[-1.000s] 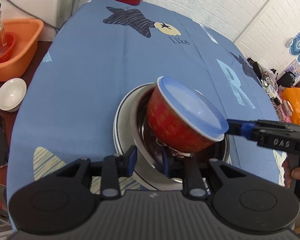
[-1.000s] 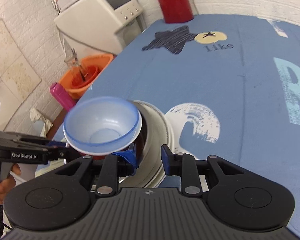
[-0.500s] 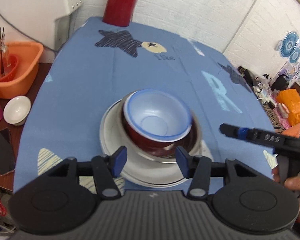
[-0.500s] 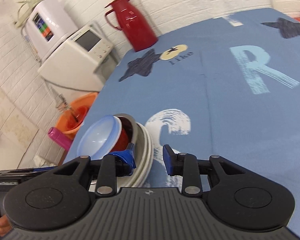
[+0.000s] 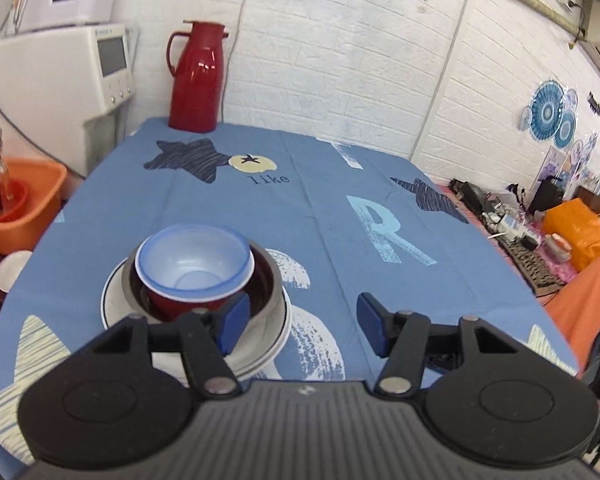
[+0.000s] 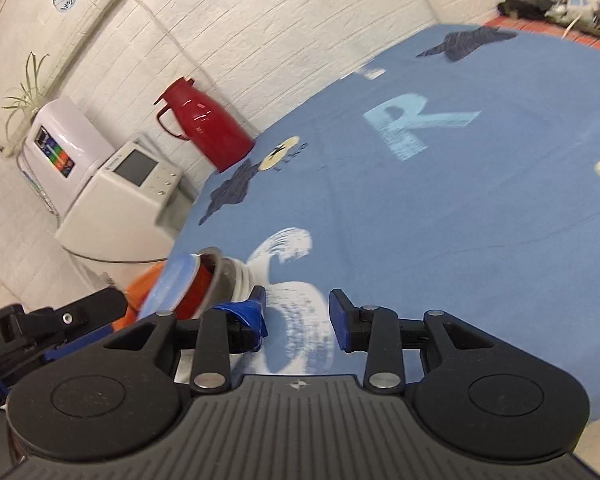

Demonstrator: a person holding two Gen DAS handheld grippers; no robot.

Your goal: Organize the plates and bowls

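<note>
The stack sits near the left edge of the tabletop (image 5: 320, 200), on the blue printed cloth: the red bowl (image 5: 188, 300) with its pale blue inside rests in the metal bowl (image 5: 268, 280), which rests on the white plates (image 5: 272, 340); from the right wrist view the same stack shows edge-on, tilted only by the lens as far as I can tell. The left gripper (image 5: 298, 322) hovers just beside the stack with its fingers (image 5: 232, 320) spread wide and nothing between them; the right gripper (image 6: 298, 314) is held further to the right over bare cloth, its fingers (image 6: 340, 320) likewise parted and empty.

Judging from how things lie, the nesting looks finished — the step in hand is the pull-away. To do it well, draw both tools back and upward along their own axes, not sideways; the left one's near fingertip overlaps the plate rim in its own view (whether it touches cannot be told), so a lateral swing could nudge the pile. Keep the fingers spread until clear; then check the red bowl sits level in the metal one, since a rocking bowl is the likeliest fault. A small white bowl (image 5: 12, 270) lies off the cloth at the left — possibly a piece yet to gather.
</note>
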